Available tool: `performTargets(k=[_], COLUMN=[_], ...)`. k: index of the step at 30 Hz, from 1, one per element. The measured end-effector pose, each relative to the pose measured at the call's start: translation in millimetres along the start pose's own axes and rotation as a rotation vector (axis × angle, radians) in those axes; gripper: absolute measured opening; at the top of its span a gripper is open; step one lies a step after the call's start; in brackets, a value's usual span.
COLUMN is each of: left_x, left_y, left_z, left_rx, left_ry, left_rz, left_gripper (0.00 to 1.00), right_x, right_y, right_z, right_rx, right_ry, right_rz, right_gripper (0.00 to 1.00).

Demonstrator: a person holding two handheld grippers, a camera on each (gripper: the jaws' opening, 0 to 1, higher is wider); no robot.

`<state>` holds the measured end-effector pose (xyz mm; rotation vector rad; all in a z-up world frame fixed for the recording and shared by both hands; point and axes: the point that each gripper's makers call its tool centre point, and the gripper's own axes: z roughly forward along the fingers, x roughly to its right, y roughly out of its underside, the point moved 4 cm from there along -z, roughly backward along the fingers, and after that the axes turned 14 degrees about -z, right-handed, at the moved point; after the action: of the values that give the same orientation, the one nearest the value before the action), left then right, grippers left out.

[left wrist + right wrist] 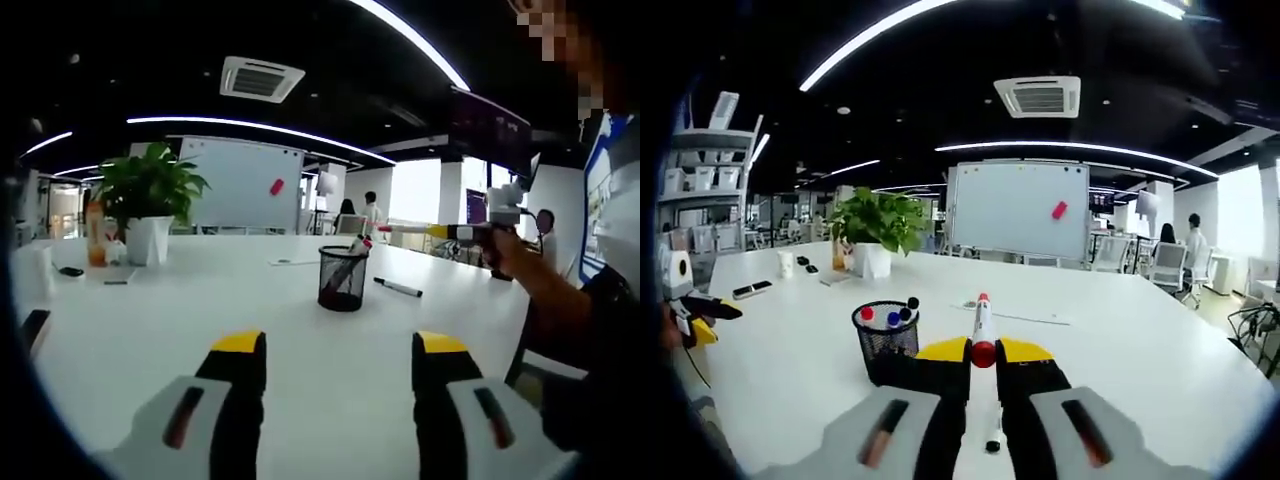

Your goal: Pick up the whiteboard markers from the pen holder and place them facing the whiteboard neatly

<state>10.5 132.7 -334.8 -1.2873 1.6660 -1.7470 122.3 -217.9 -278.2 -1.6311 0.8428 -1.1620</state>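
My left gripper (340, 362) hangs above the white table (180, 310) with its yellow-tipped jaws spread wide and nothing between them. Ahead of it stands the black mesh pen holder (342, 278), with marker caps showing at its rim. A black marker (398, 288) lies flat on the table just to the right of the holder, apart from it.

My right gripper (983, 352) has its jaws pressed onto a white marker with a red cap (983, 328), which points forward toward the whiteboard (1018, 210) at the far side of the room. The left gripper view shows this same tool from the side, in my hand (505, 250), held above the table with the marker lying level in its jaws.

The right gripper view looks down into the holder (885, 340), which sits just left of the jaws, and shows red, blue and black caps (888, 316) inside; the left gripper view does not resolve these colours. Below the jaws in that view a dark marker (994, 438) lies on the table.

A potted plant (876, 228) stands near the far edge of the table, and a phone (750, 290) lies toward the left edge.
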Motion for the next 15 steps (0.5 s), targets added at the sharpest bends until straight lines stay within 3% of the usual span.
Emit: performTargets(k=[15], left_x=[1.0], left_y=[1.3], left_z=[0.7], left_rx=[-0.002], left_ry=[0.002], left_rz=[0.0], left_gripper=[0.6], right_x=[15.1], right_y=[11.4], right_z=[-6.7], right_rx=[-0.029], right_ry=[0.049], right_rz=[-0.003], right_gripper=[0.13])
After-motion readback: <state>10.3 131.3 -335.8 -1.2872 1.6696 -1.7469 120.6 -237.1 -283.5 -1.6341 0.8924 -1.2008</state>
